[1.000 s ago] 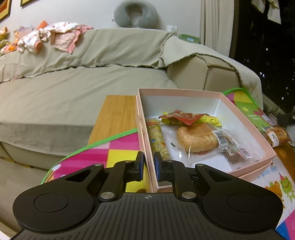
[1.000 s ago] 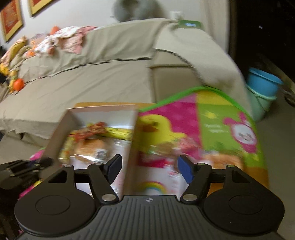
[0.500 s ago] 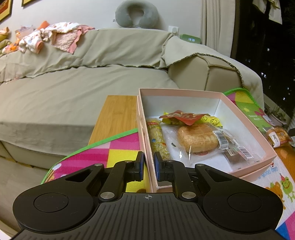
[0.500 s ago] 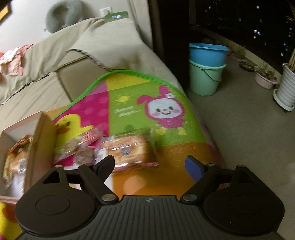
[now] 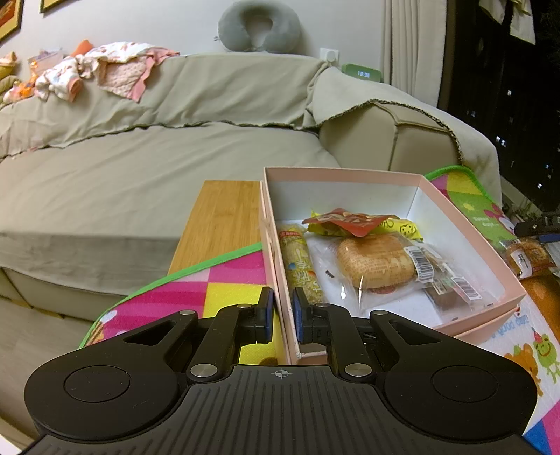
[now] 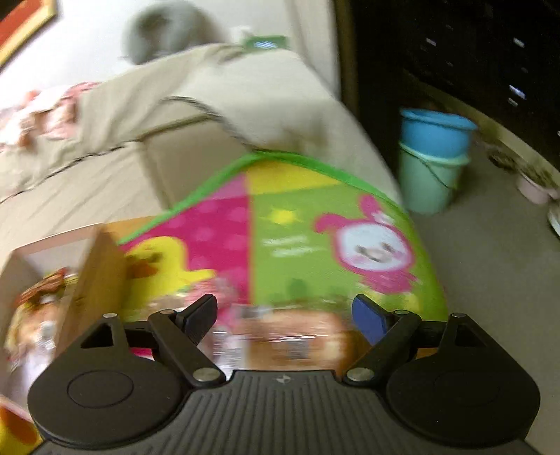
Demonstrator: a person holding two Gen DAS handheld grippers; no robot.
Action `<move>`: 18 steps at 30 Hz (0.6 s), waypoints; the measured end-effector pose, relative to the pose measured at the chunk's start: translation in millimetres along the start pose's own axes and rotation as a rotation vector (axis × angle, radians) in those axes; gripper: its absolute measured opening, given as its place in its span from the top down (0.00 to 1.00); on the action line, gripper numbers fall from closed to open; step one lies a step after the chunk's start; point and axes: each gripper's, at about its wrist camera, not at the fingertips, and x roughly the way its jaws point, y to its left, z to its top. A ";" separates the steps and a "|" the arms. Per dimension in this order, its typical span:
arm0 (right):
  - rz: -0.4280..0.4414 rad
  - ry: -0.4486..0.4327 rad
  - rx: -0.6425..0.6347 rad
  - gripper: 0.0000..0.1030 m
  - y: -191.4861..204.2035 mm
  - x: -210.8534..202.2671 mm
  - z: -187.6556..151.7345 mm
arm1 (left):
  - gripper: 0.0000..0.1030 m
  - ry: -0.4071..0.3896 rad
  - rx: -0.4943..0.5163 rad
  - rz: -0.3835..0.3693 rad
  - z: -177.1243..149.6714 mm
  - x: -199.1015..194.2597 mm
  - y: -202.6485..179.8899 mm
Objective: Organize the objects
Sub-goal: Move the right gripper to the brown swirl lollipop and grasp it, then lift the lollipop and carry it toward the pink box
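A pink box (image 5: pixel 465 224) stands on a colourful play mat (image 5: pixel 224 290). It holds a wrapped round bun (image 5: pixel 376 260), a yellow stick snack (image 5: pixel 301 262) and a red packet (image 5: pixel 346 220). My left gripper (image 5: pixel 282 313) is shut on the box's near left wall. Another wrapped bun (image 5: pixel 530 255) lies on the mat right of the box. In the blurred right wrist view my right gripper (image 6: pixel 283 316) is open, its fingers on either side of this wrapped bun (image 6: pixel 297 337), just above it. The box (image 6: pixel 94 280) is to its left.
A sofa with a beige cover (image 5: pixel 157 168) stands behind the bamboo table (image 5: pixel 224 217). Clothes (image 5: pixel 105 70) and a grey neck pillow (image 5: pixel 259 26) lie on the sofa back. Two stacked buckets (image 6: pixel 434 157) stand on the floor at the right.
My right gripper has swung from the box to the right and come down over the loose wrapped bun, still open. My left gripper keeps its hold on the box wall.
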 end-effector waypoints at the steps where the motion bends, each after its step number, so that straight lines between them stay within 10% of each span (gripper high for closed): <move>1: 0.022 -0.006 -0.027 0.22 5.5 -3.2 -1.0 | 0.87 0.000 0.000 0.000 -0.1 -0.1 -0.1; 8: 0.165 0.037 -0.106 0.31 41.5 -5.1 -12.5 | 0.87 -0.003 -0.005 -0.002 -1.5 0.0 1.8; 18: 0.023 0.093 -0.257 0.36 84.8 29.7 -25.8 | 0.87 -0.003 -0.005 -0.003 -1.3 0.0 1.8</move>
